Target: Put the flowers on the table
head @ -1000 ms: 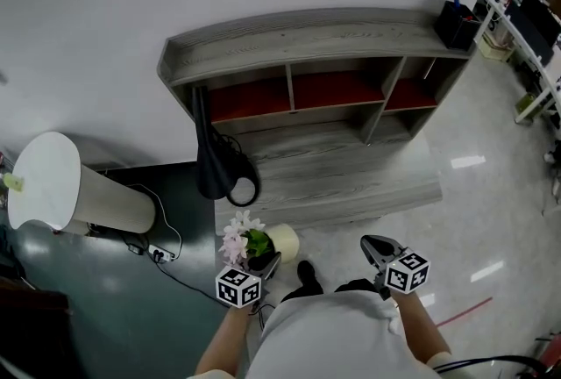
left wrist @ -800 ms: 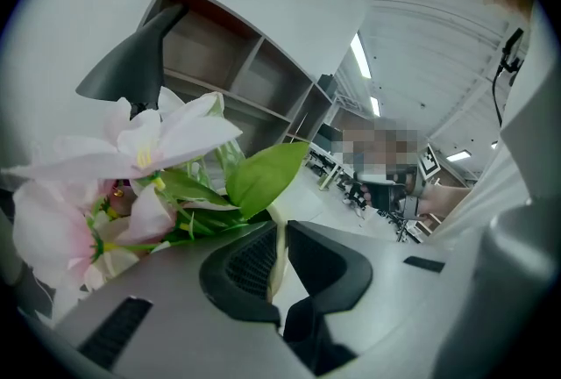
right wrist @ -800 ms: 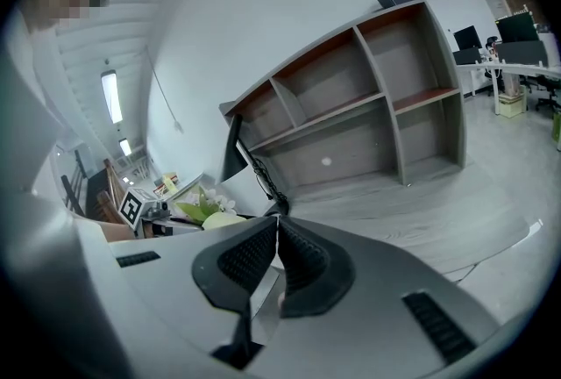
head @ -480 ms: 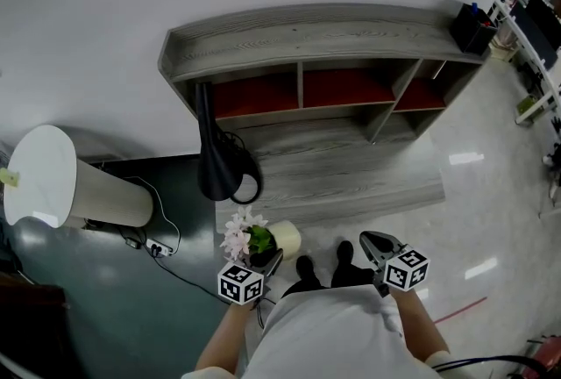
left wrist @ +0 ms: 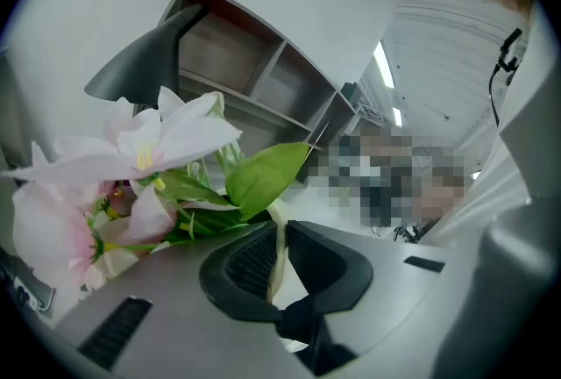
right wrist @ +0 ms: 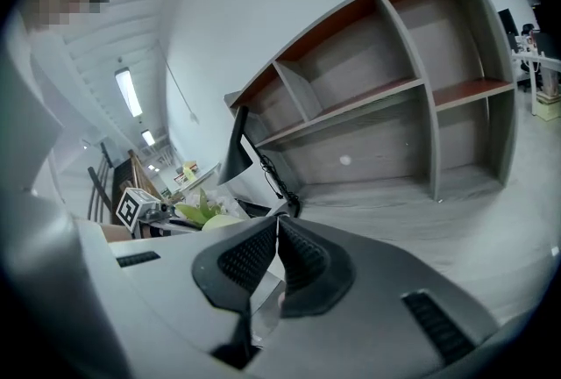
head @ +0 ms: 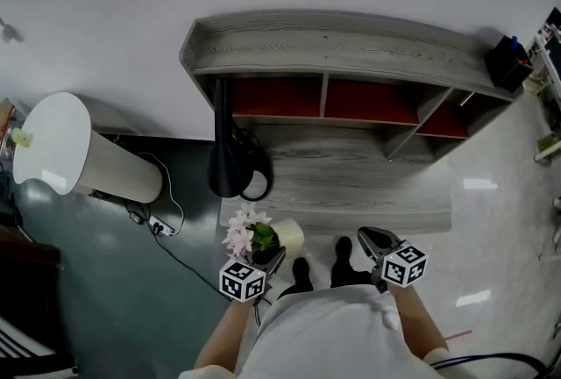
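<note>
Pink and white flowers (head: 238, 232) with green leaves stand in a cream pot (head: 287, 237), held in the air in front of the person's body. My left gripper (head: 270, 261) is shut on the pot's thin rim (left wrist: 279, 247), and the blooms (left wrist: 131, 149) fill the left of the left gripper view. My right gripper (head: 368, 239) is shut with nothing in it, its tips (right wrist: 276, 228) touching. It points at the grey wooden table (head: 351, 184) with its shelf unit. From the right gripper view, the flowers (right wrist: 200, 209) show at the left.
A black cone-shaped lamp (head: 230, 167) with a cable stands at the table's left end. A white round stand (head: 53, 153) sits on dark floor at the left, with a power strip (head: 159, 228) and cord beside it. Glossy floor lies to the right.
The view has swung left, so the table now sits further right in the picture. Both grippers keep their hold and place before the body; the person's feet show between them.
</note>
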Demonstrator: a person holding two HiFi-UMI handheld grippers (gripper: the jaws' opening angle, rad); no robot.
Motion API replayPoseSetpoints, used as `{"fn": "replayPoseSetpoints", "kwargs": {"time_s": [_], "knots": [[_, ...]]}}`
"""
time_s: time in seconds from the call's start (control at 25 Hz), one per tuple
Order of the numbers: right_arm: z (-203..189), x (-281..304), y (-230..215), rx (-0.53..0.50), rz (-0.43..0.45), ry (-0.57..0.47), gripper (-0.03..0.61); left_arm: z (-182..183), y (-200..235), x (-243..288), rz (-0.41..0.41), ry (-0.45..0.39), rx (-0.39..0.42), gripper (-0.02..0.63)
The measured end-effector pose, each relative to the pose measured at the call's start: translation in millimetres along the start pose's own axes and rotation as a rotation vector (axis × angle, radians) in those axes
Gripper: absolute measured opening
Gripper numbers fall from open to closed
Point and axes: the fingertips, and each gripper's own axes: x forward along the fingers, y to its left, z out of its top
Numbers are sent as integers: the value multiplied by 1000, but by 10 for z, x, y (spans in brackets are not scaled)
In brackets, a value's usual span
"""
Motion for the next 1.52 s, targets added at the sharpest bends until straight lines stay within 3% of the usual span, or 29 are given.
{"fn": "replayPoseSetpoints", "kwargs": {"time_s": [0.4,0.72,1.2,1.52], "knots": [[337,278,-425,-63,158,108,18,177,-73,322,145,-61,-89,51],[441,271,-865,-83,221,174,18,222,-53,667,235,-11,-82,51],[409,383,-1072,-69,255,209,18,408,141,1114,275,107,25,51],[447,646,-1200,-47,180,185,18,506,485,1556,243,201,109,51]]}}
